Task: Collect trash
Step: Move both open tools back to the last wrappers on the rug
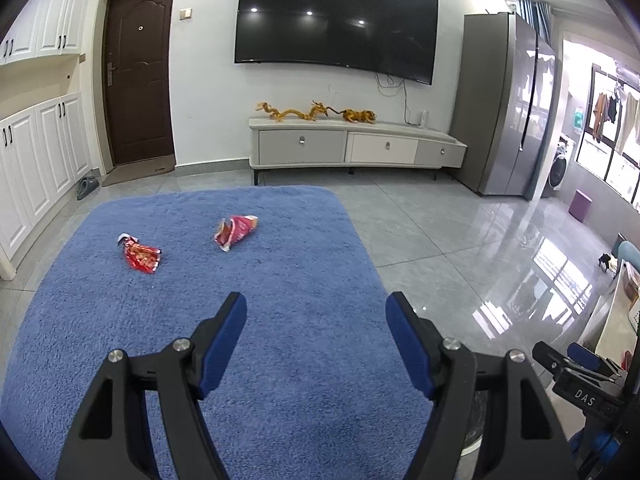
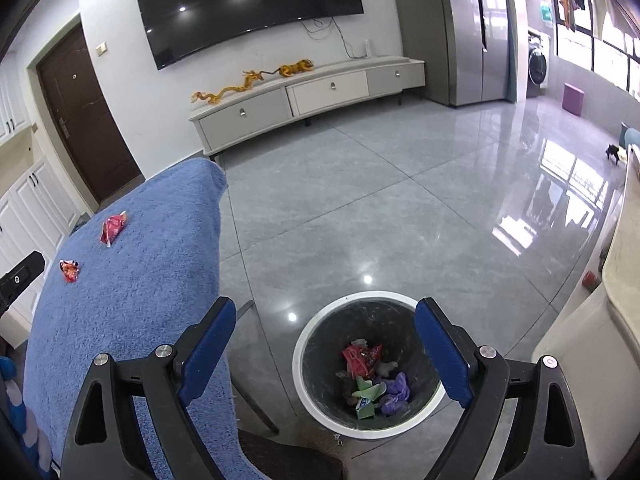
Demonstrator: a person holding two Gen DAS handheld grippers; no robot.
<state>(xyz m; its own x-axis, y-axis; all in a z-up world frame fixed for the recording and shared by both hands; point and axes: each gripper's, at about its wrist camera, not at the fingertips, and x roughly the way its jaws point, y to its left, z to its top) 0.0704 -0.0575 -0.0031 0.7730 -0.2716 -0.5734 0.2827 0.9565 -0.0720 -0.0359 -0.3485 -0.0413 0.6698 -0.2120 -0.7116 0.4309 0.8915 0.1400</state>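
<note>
Two crumpled red snack wrappers lie on a blue fuzzy cloth that covers a table: one shiny red wrapper at the left, one pink-red wrapper further back. My left gripper hovers open above the cloth, short of both, with nothing between its fingers. My right gripper stands open and empty above a round bin on the floor, which holds several crumpled wrappers. Both wrappers also show at the left of the right wrist view.
Grey glossy floor tiles spread beyond the table. A low TV cabinet with golden dragon figures stands under a wall TV. A fridge is at the right, white cupboards at the left. The right gripper's body shows at the lower right.
</note>
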